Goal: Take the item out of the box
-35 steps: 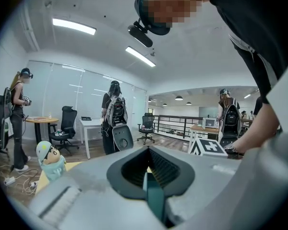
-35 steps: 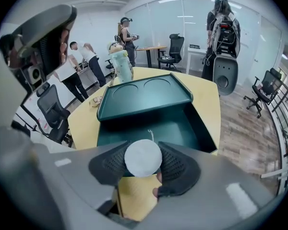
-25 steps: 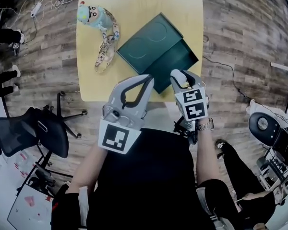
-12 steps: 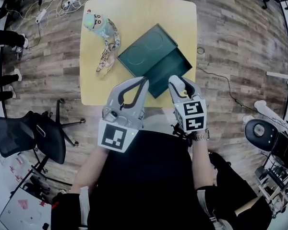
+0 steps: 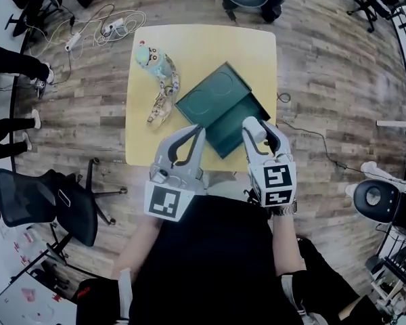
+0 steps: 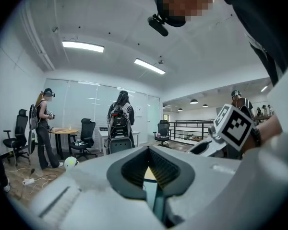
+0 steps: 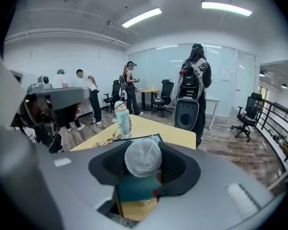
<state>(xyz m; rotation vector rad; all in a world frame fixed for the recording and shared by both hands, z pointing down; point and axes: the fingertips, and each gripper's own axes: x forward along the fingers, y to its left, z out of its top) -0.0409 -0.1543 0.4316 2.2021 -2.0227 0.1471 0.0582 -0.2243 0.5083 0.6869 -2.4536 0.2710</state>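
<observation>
Slippage is looking likely, as the right hand-held gripper (image 5: pixel 262 130) is pinching the round white item (image 7: pixel 143 158) by its curve above the green box's (image 5: pixel 240 110) 4 o'clock edge while the left hand-held gripper (image 5: pixel 199 133) is idling closed, empty.

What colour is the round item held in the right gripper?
Whitish, slightly translucent: the round item sits in the right gripper; clearest in the right gripper view.

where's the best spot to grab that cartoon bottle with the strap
Grip the bottle round its straight body, below the bulging head-shaped top, claw level: it stands upright, so a sideways hold likely suits. Come from its left, since the strap trails toward the person and the green box lies to its right.
</observation>
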